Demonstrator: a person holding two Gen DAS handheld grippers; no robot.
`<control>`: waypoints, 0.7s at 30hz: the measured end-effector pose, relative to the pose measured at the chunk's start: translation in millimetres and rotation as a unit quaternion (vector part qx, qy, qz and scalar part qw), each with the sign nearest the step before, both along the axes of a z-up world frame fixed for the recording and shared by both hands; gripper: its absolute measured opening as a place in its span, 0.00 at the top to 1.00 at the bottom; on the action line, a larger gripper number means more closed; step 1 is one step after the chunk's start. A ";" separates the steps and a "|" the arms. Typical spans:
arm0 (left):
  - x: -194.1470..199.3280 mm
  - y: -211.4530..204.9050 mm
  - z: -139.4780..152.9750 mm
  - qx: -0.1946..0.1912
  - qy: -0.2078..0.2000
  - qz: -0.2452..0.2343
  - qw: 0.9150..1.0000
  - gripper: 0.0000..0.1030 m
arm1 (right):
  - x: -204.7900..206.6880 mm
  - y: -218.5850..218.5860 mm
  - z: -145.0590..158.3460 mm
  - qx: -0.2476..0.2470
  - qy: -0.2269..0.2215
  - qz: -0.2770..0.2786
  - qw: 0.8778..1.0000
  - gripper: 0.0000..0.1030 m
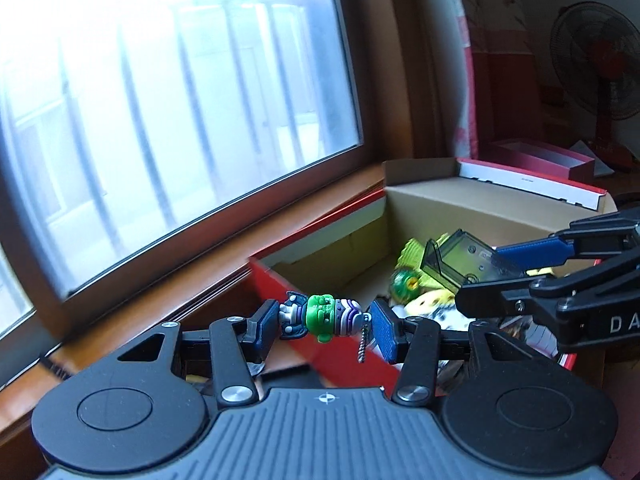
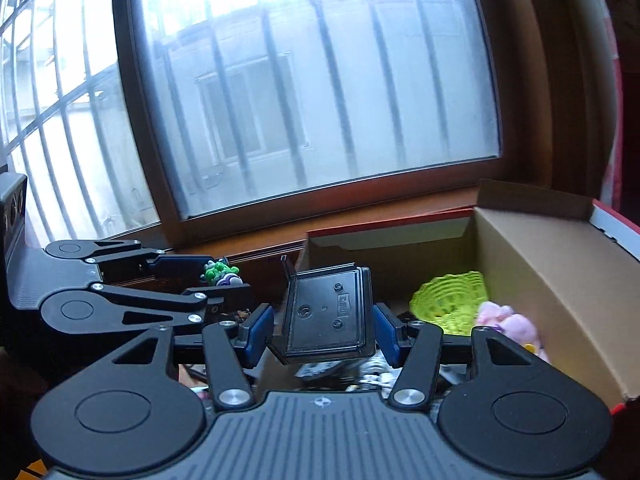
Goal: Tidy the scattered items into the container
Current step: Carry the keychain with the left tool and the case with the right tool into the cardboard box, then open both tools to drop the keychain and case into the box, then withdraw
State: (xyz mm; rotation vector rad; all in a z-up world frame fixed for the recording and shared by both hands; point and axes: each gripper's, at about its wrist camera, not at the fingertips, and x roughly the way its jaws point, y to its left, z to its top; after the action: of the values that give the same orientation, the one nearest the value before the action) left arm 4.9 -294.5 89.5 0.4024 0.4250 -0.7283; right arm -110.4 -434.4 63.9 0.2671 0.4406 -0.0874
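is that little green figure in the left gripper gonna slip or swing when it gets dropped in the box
The green figure looks rigid and light. Rounded ends between the fingers may let it pivot. Its bead chain hangs loose and will likely swing.

Right claw [image 2: 324, 330] gripping dark plastic case [image 2: 326, 314], left claw [image 2: 218, 280] holding green figure [image 2: 221, 273], open cardboard box [image 2: 540, 264]

tongs [image 1: 326, 318] 2 | box [image 1: 480, 200] 1 | keychain figure [image 1: 322, 316] 1 | dark case [image 2: 326, 316] 1

Cut off at the right edge: right gripper [image 1: 516, 276], lettering "DA" incomplete. Blurred beyond naming, perhaps toys: jumble [image 2: 344, 372] under the dark case [image 2: 326, 314]. Half hidden behind a link: pink plush [image 2: 510, 322].
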 end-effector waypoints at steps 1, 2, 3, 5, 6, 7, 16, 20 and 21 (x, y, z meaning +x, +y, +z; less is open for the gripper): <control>1.0 -6.6 0.0 0.001 0.001 -0.005 1.000 0.51 | -1.7 -6.8 -2.4 0.003 0.002 -0.007 1.000 0.45; 1.8 -13.2 -0.6 0.002 0.002 -0.010 1.000 0.51 | -3.3 -13.5 -4.8 0.006 0.003 -0.012 1.000 0.45; 2.5 -19.7 -1.4 0.003 0.002 -0.016 1.000 0.51 | -4.7 -20.2 -7.3 0.009 0.005 -0.016 1.000 0.45; 4.4 -32.1 -4.6 0.007 0.006 -0.027 1.000 0.51 | -6.8 -33.1 -12.2 0.014 0.007 -0.029 0.999 0.45; 5.5 -38.2 -6.3 0.009 0.008 -0.032 0.999 0.51 | -7.7 -39.3 -14.7 0.016 0.009 -0.035 0.999 0.45; 6.6 -43.7 -8.5 0.012 0.011 -0.037 0.999 0.51 | -8.6 -45.5 -17.3 0.019 0.011 -0.042 0.999 0.45; 12.2 -68.9 -27.7 0.026 0.032 -0.046 0.998 0.40 | -9.8 -72.1 -32.7 0.037 0.022 -0.070 0.997 0.42; 12.6 -57.8 -27.7 0.022 0.035 -0.027 0.999 0.33 | -5.7 -67.0 -31.3 0.031 0.020 -0.064 0.997 0.42; 12.5 -52.2 -27.1 0.020 0.035 -0.021 0.999 0.31 | -4.7 -64.8 -30.7 0.030 0.020 -0.062 0.997 0.42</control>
State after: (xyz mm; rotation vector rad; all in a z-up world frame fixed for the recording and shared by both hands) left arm 17.4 -346.8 62.5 0.4242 0.4995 -0.7770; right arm -115.2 -499.2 33.2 0.3518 0.4659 -0.2009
